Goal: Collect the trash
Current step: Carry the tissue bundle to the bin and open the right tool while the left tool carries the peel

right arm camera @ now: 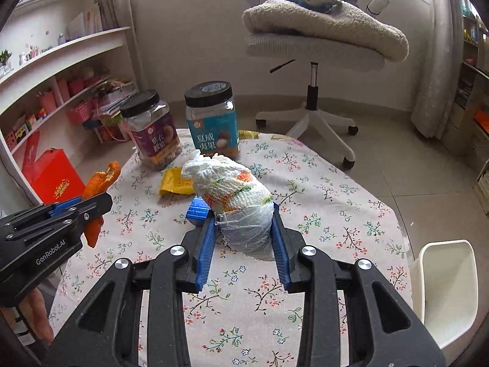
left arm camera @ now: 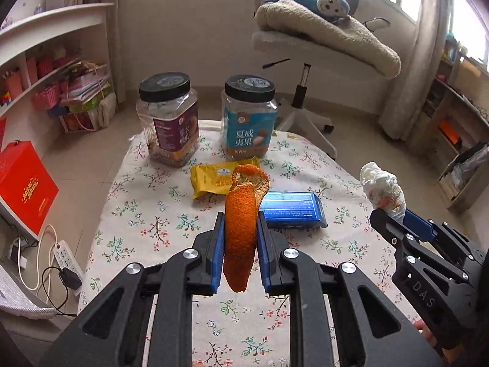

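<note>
My left gripper (left arm camera: 240, 217) is shut on a strip of orange peel (left arm camera: 241, 226) and holds it above the flowered tablecloth (left arm camera: 146, 214). The peel also shows in the right wrist view (right arm camera: 101, 183), at the left. My right gripper (right arm camera: 244, 214) is shut on a crumpled paper tissue wad (right arm camera: 235, 202) with a coloured print, held above the table. The wad shows in the left wrist view (left arm camera: 383, 189) at the right, sticking out of the right gripper (left arm camera: 394, 217). A white bin (right arm camera: 446, 287) stands at the table's right edge.
On the table stand two black-lidded jars, purple label (left arm camera: 171, 122) and blue label (left arm camera: 249, 116), with a yellow snack pack (left arm camera: 211, 180) and a blue pack (left arm camera: 290, 209) in front. An office chair (left arm camera: 305, 61) with a blanket stands behind. Shelves (left arm camera: 45, 70) line the left.
</note>
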Action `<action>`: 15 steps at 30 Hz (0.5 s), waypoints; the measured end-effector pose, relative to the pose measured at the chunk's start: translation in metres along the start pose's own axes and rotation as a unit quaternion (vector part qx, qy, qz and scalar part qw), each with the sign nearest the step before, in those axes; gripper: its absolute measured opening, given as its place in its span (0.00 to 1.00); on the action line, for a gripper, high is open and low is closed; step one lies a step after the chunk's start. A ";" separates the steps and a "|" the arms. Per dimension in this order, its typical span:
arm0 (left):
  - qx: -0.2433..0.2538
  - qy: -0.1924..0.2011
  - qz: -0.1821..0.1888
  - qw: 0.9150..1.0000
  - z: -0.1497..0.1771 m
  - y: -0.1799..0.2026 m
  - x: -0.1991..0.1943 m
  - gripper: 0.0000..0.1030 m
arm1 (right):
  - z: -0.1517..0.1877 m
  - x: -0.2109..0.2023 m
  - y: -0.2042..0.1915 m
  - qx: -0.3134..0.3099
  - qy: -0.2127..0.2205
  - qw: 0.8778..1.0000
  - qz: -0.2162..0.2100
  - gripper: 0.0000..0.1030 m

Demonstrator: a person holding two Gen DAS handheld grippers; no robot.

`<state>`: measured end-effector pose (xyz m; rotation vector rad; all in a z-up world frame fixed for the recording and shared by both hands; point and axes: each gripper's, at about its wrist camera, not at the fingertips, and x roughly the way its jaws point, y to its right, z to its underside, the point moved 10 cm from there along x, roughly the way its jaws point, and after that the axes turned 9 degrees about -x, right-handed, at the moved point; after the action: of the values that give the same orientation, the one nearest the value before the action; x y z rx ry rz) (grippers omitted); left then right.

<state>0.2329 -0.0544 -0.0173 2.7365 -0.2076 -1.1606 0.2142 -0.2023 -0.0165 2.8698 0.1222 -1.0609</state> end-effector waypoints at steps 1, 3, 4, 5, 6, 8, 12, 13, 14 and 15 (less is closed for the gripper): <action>0.002 0.008 -0.002 1.000 -0.002 0.002 -0.003 0.19 | -0.002 -0.002 0.001 -0.001 0.006 1.000 0.004 0.32; 0.006 0.017 -0.002 1.000 -0.005 0.007 -0.006 0.19 | -0.005 -0.009 0.005 -0.002 0.018 1.000 0.012 0.32; 0.007 0.019 -0.001 1.000 -0.005 0.009 -0.006 0.19 | -0.006 -0.011 0.006 0.000 0.021 1.000 0.013 0.32; 0.008 0.020 0.000 1.000 -0.006 0.011 -0.007 0.19 | -0.007 -0.013 0.008 0.002 0.023 1.000 0.013 0.32; 0.010 0.021 0.001 1.000 -0.005 0.013 -0.007 0.19 | -0.007 -0.015 0.011 0.005 0.026 1.000 0.015 0.32; 0.014 0.020 0.003 1.000 -0.003 0.019 -0.007 0.19 | -0.007 -0.018 0.015 0.009 0.027 0.999 0.016 0.32; 0.023 0.021 0.008 0.999 0.000 0.031 -0.009 0.19 | -0.007 -0.023 0.025 0.015 0.028 0.999 0.019 0.32; 0.025 0.021 0.010 0.999 0.001 0.034 -0.009 0.19 | -0.006 -0.024 0.028 0.017 0.028 0.999 0.020 0.32; 0.027 0.021 0.011 0.999 0.001 0.037 -0.010 0.19 | -0.006 -0.026 0.030 0.017 0.029 0.999 0.024 0.32; 0.028 0.022 0.013 0.999 0.001 0.039 -0.010 0.19 | -0.006 -0.029 0.033 0.018 0.031 0.999 0.027 0.32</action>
<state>0.2226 -0.0908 -0.0031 2.7967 -0.2735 -1.1036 0.1994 -0.2354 0.0082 2.9211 0.0309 -0.9746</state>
